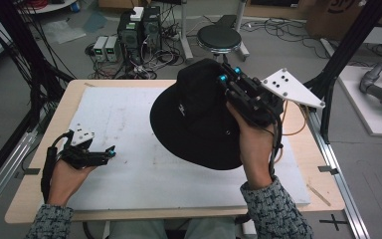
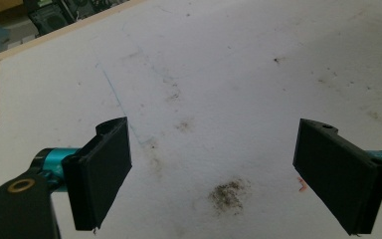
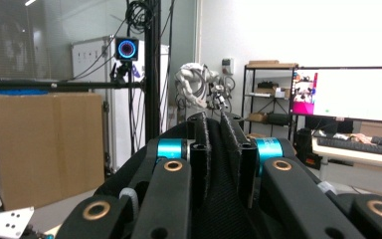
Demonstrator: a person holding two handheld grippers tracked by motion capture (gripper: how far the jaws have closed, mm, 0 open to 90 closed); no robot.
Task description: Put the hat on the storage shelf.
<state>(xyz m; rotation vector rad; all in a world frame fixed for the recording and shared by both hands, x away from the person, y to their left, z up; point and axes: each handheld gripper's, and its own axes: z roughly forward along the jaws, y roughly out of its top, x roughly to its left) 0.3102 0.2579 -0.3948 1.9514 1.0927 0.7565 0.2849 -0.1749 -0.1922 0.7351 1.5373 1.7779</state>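
Wooden counter [image 1: 35,194] under your arms carries a white mat [image 1: 129,149], smudged with dirt marks and a thin blue pen line that your left gripper view picks up. On that mat's right half you have the black brimmed hat [image 1: 194,114], tilted, its near brim low toward the mat and its far side raised where your right gripper has hold of it. Your right gripper [image 1: 229,77] comes in from the hat's right edge with the grey three-cornered plate on top; its fingers [image 3: 200,149] are pressed together on a fold of the hat's black fabric, which shows squeezed between them in the right gripper view. Your left gripper [image 1: 110,151] sits well apart from the hat, over the mat's left side, held low in your left hand [image 1: 67,174]. Its fingers [image 2: 102,174] stand wide apart with nothing between them, just bare stained mat below.
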